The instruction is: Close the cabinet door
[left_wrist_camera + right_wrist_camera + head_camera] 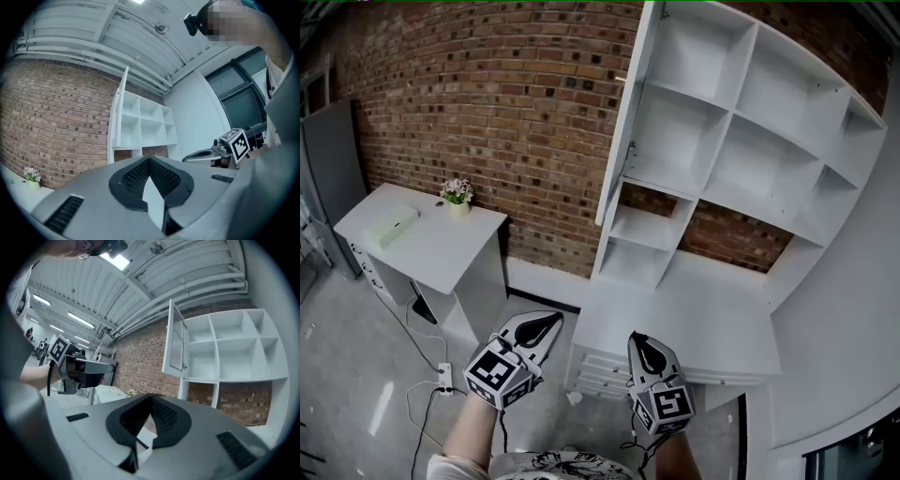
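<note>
Door (623, 112) stands open on the cabinet (741, 122). It hangs from the cabinet's left edge and is swung out from the front, so your head view catches it nearly edge-on. Its bottom edge is about level with the floor of the cabinet's upper shelf block. All the shelves are bare to view.

Your left claw (546, 323): jaws together, nothing between them. It sits low, in front of the cabinet and off its left side, well apart from the door. In the left gripper view the door (119, 112) stands above the claw tips and a little to their left, with no contact.

Your right claw (639, 342): jaws closed tip to tip, nothing in them. It is low in front of the cabinet, at the near edge of the counter (694, 319) under it. In the right gripper view the door (174, 341) is above the tips and slightly right, well apart.

The two claws are side by side, both pointing toward the cabinet.

Left of the cabinet there is a brick wall (506, 112) with a white desk (431, 244) against it. A small flower pot (457, 195) sits at the desk's wall side.
</note>
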A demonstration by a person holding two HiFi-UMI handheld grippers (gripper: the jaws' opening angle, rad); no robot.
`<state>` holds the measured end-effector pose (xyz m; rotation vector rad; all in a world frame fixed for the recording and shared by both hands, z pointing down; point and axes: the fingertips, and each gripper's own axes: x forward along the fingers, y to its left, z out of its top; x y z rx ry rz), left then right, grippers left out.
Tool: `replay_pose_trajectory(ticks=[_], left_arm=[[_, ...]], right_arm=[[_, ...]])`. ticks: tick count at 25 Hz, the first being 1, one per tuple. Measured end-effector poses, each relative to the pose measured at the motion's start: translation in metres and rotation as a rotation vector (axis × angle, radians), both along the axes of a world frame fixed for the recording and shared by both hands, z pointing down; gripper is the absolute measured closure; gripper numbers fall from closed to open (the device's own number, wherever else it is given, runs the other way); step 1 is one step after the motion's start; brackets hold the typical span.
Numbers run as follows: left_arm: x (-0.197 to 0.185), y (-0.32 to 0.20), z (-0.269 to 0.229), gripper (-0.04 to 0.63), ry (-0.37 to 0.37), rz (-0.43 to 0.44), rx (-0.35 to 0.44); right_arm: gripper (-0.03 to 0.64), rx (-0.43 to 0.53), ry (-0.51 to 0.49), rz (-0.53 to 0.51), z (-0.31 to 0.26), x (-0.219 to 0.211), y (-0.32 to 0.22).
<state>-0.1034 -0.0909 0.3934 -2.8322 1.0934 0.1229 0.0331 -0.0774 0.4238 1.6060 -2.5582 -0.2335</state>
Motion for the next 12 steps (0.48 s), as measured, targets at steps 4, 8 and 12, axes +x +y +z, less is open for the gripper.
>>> replay_pose_trajectory(ticks=[4,8,12], left_arm=[[0.019,-0.027,0.001,0.583,-0.009,-0.015,-0.006],[0.025,-0.050,-0.001,0.583,-0.007,-0.027,-0.012],[0.025,-0.085,-0.013,0.583,-0.011,-0.065,0.007]], right_arm=[[0.611,0.010,0.024,-0.033,-0.006,0.010,-0.033],[0.611,0.004,0.012,-0.042,-0.004,0.015,-0.057],[0.611,0.000,0.013,-0.053,-0.004,0.021,-0.082]])
